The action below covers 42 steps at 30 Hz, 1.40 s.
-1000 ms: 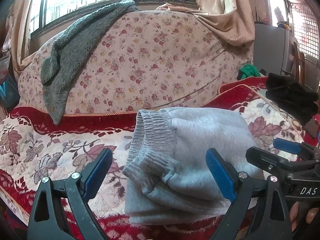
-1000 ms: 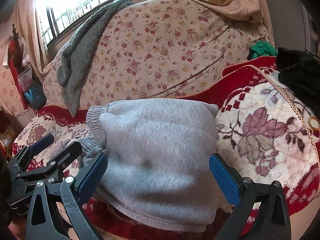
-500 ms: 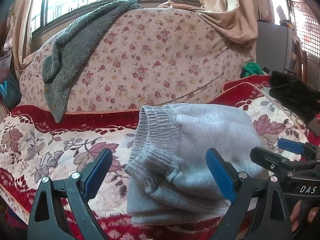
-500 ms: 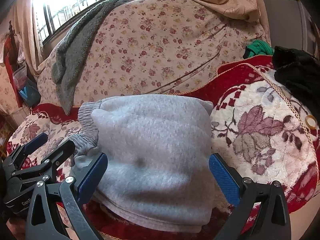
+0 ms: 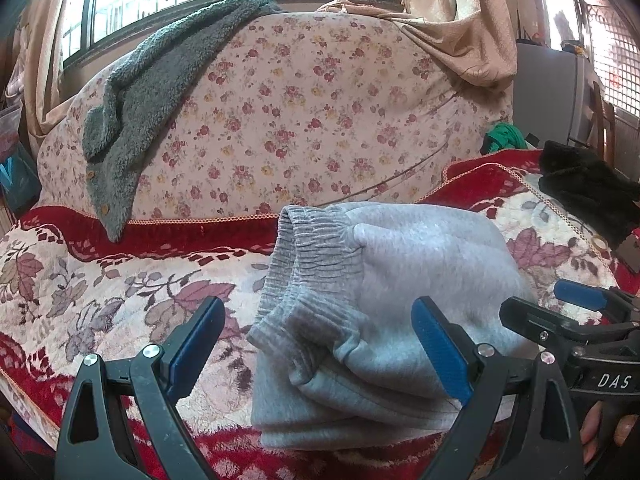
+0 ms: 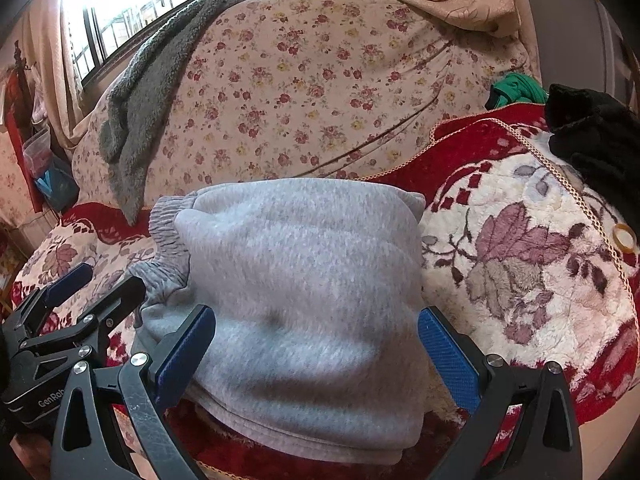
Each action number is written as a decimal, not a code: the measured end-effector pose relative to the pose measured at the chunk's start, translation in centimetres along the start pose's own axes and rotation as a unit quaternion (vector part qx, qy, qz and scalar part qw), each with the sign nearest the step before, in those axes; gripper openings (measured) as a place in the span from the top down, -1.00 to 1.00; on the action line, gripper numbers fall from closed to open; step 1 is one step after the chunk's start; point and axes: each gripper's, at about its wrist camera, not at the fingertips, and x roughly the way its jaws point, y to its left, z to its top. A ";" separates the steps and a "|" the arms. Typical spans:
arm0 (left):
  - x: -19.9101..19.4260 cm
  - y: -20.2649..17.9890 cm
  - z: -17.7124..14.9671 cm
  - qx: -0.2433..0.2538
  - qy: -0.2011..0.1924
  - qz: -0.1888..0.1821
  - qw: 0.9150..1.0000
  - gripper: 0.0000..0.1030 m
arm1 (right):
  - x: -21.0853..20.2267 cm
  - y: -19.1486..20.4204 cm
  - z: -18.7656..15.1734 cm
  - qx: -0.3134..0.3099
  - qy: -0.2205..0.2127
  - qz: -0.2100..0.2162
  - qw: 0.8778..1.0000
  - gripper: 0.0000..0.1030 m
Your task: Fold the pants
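Observation:
The grey pants (image 5: 384,304) lie folded into a thick stack on the sofa seat, ribbed waistband and cuffs on the left side; they also fill the middle of the right wrist view (image 6: 304,280). My left gripper (image 5: 316,340) is open and empty, just in front of the stack's left part. My right gripper (image 6: 316,344) is open and empty, its fingers level with the stack's near edge, not holding cloth. Each gripper shows in the other's view: the right one at the right edge (image 5: 576,320), the left one at the left edge (image 6: 80,304).
A red and cream floral blanket (image 5: 100,300) covers the seat. A grey fleece garment (image 5: 152,80) hangs over the flowered backrest (image 5: 320,120). A black garment (image 6: 596,136) and a green cloth (image 6: 516,90) lie at the right. A tape ring (image 6: 624,236) lies near the blanket's edge.
Both grippers have drawn back slightly from the folded pants, staying open. The pants have not moved.

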 end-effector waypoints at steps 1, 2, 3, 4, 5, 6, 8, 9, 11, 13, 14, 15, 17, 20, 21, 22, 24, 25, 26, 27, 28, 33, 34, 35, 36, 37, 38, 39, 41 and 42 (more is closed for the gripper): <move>-0.1 -0.1 0.1 0.000 0.000 0.000 1.000 -0.83 | 0.0 0.0 0.0 0.000 0.000 0.000 1.000 -1.00; -0.1 0.0 0.0 0.000 -0.001 0.000 1.000 -0.83 | 0.0 0.0 0.0 0.000 0.000 0.000 1.000 -1.00; 0.0 0.0 0.0 0.000 -0.001 0.000 1.000 -0.83 | 0.0 0.0 0.0 0.001 0.000 0.000 1.000 -1.00; 0.0 0.0 0.0 0.000 -0.001 0.000 1.000 -0.83 | 0.1 0.0 0.0 0.001 0.001 0.000 1.000 -1.00; 0.0 0.0 0.0 0.000 -0.001 0.000 1.000 -0.83 | 0.1 -0.1 0.0 0.001 0.001 0.000 1.000 -1.00; 0.0 0.0 -0.1 0.000 -0.002 0.000 1.000 -0.83 | 0.1 -0.1 0.0 0.002 0.002 0.000 1.000 -1.00; 0.0 0.1 0.0 0.001 -0.001 0.000 1.000 -0.83 | 0.1 0.0 0.0 0.000 0.003 0.000 1.000 -1.00; 0.0 0.1 -0.1 0.002 -0.001 0.001 1.000 -0.83 | 0.1 0.0 0.0 0.000 0.003 -0.001 1.000 -1.00; 0.3 0.2 -0.3 0.003 -0.002 0.005 1.000 -0.83 | 0.1 0.1 0.0 0.000 0.004 -0.001 1.000 -1.00; 0.5 0.3 -0.5 0.001 0.001 0.006 1.000 -0.83 | 0.2 0.1 0.0 -0.001 0.006 0.000 1.000 -1.00; 0.7 0.5 -0.7 -0.001 0.003 0.005 1.000 -0.83 | 0.2 0.1 0.0 -0.002 0.006 0.000 1.000 -1.00; 0.7 0.6 -0.7 -0.002 0.003 0.005 1.000 -0.83 | 0.2 0.1 0.0 -0.002 0.006 -0.001 1.000 -1.00; 0.6 0.6 -0.6 -0.001 0.003 0.004 1.000 -0.83 | 0.2 0.1 0.0 -0.001 0.007 -0.001 1.000 -1.00; 0.5 0.6 -0.5 0.001 0.000 0.004 1.000 -0.83 | 0.2 0.1 0.0 0.000 0.008 -0.001 1.000 -1.00; 0.3 0.5 -0.2 0.001 0.000 0.003 1.000 -0.83 | 0.3 0.0 0.0 0.001 0.008 0.000 1.000 -1.00; 0.2 0.3 0.0 0.002 -0.001 0.000 1.000 -0.83 | 0.3 0.0 0.0 0.001 0.008 -0.001 1.000 -1.00; 0.2 0.2 0.2 0.004 -0.002 -0.003 1.000 -0.83 | 0.3 -0.2 0.1 0.000 0.008 -0.002 1.000 -1.00; 0.2 0.1 0.3 0.005 -0.003 -0.003 1.000 -0.83 | 0.3 -0.3 0.2 0.000 0.007 -0.003 1.000 -1.00; 0.1 0.0 0.4 0.007 -0.004 -0.005 1.000 -0.83 | 0.2 -0.3 0.2 -0.001 0.006 -0.005 1.000 -1.00; 0.1 -0.1 0.7 0.008 -0.005 -0.008 1.000 -0.83 | 0.2 -0.4 0.3 -0.001 0.005 -0.007 1.000 -1.00; 0.0 -0.2 0.8 0.008 -0.005 -0.011 1.000 -0.83 | 0.1 -0.5 0.3 -0.001 0.004 -0.009 1.000 -1.00; 0.1 -0.8 1.4 0.005 -0.004 -0.026 1.000 -0.83 | -0.3 -1.2 0.6 0.001 -0.001 -0.016 1.000 -1.00; 0.1 -0.9 1.5 0.005 -0.004 -0.027 1.000 -0.83 | -0.3 -1.3 0.7 0.002 -0.001 -0.017 1.000 -1.00; 0.2 -1.0 1.5 0.005 -0.004 -0.030 1.000 -0.83 | -0.4 -1.5 0.7 0.003 -0.001 -0.018 1.000 -1.00; 0.2 -1.1 1.5 0.005 -0.004 -0.034 0.999 -0.83 | -0.4 -1.7 0.7 0.005 -0.001 -0.019 1.000 -1.00; 0.2 -1.2 1.5 0.005 -0.003 -0.035 0.999 -0.83 | -0.5 -1.9 0.7 0.006 -0.002 -0.020 1.000 -1.00; 0.2 -1.3 1.5 0.006 -0.002 -0.039 0.999 -0.83 | -0.5 -2.0 0.7 0.008 -0.002 -0.021 1.000 -1.00; 0.2 -1.4 1.6 0.006 -0.002 -0.041 0.999 -0.83 | -0.5 -2.3 0.7 0.010 -0.002 -0.023 1.000 -1.00; 0.2 -1.5 1.7 0.007 -0.004 -0.046 0.999 -0.83 | -0.6 -2.7 0.8 0.016 -0.003 -0.024 1.000 -1.00; 0.1 -1.7 1.8 0.008 -0.007 -0.048 0.999 -0.83 | -0.7 -2.9 0.8 0.018 -0.003 -0.024 1.000 -1.00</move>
